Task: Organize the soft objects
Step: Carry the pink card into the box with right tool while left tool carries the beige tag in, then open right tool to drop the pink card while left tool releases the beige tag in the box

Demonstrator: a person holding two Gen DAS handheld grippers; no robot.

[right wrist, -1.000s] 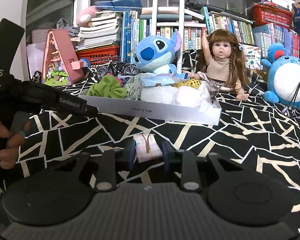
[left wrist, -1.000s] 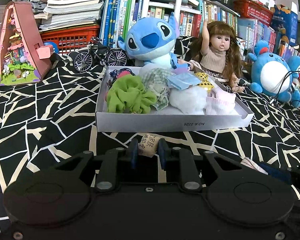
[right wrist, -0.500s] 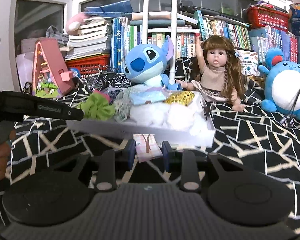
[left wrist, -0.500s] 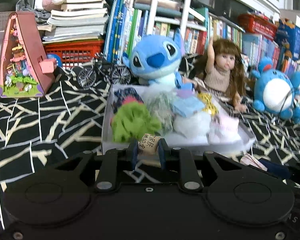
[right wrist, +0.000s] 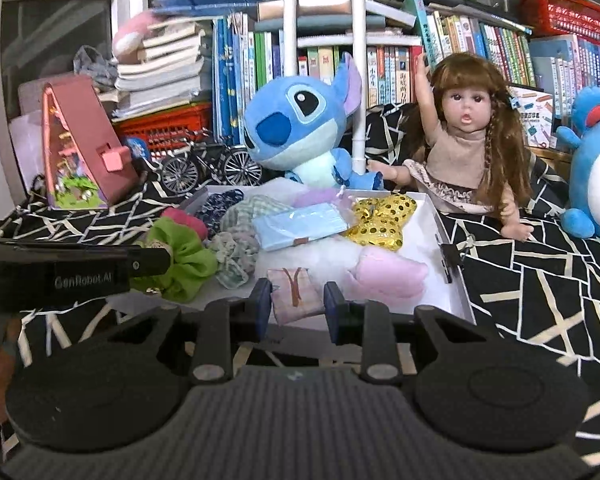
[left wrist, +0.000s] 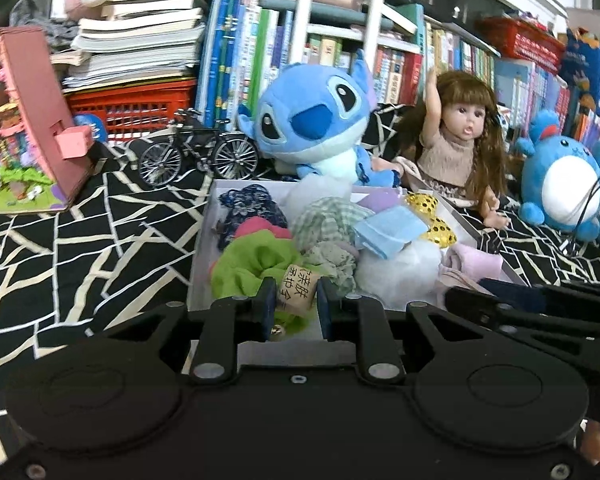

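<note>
My left gripper (left wrist: 293, 306) is shut on a small tan pouch with printed characters (left wrist: 297, 293) and holds it over the front edge of the white tray (left wrist: 201, 256), above a green scrunchie (left wrist: 252, 268). My right gripper (right wrist: 293, 307) is shut on a small pink patterned packet (right wrist: 293, 294) and holds it over the tray's front (right wrist: 458, 300), beside a pink soft piece (right wrist: 388, 272). The tray holds several soft items: a blue packet (right wrist: 300, 226), a gold sequin bow (right wrist: 380, 218), white fluff and checked fabric.
A Stitch plush (left wrist: 316, 120), a doll (left wrist: 460, 148) and a blue round plush (left wrist: 568, 184) sit behind the tray. A model bicycle (left wrist: 198, 152) and a pink toy house (left wrist: 20, 128) stand at the left. Bookshelves fill the back. Black-and-white cloth covers the table.
Both grippers have lifted off the cloth and moved forward with their items, from in front of the tray to over its front edge.
</note>
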